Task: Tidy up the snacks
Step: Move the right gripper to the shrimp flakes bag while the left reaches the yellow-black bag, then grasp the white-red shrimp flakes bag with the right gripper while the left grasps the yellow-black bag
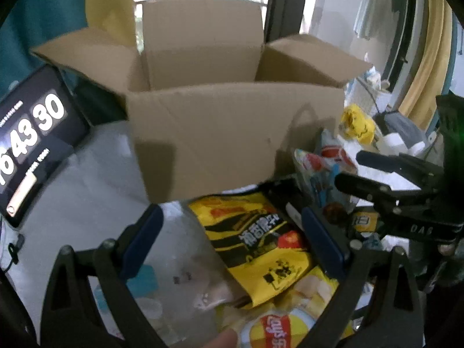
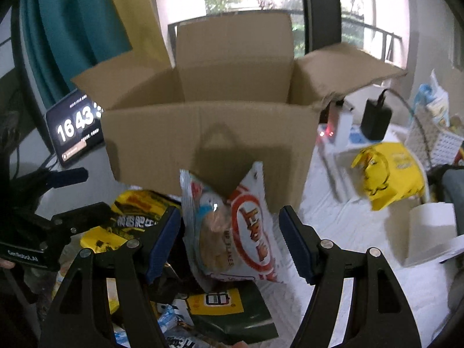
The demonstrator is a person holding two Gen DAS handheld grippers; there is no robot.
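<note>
Right gripper (image 2: 229,237) spread wide, gripping nothing, the white-and-red snack bag (image 2: 232,232) standing between its fingers; light, crinkly, slippery, so pinch its puffed middle. Left gripper (image 1: 229,237) likewise unclenched over the yellow-black bag (image 1: 255,246), cardboard box (image 2: 208,139) just beyond.

1. The tablet clock (image 2: 76,127) shows "16 43"; the left wrist view adds "30".
2. The left gripper's body (image 2: 26,253) reads "GenRobot.AI".
3. The white snack bag (image 2: 232,229) carries "FLAKES".
4. The yellow chip bag (image 1: 278,327) bears "Lay's".
</note>
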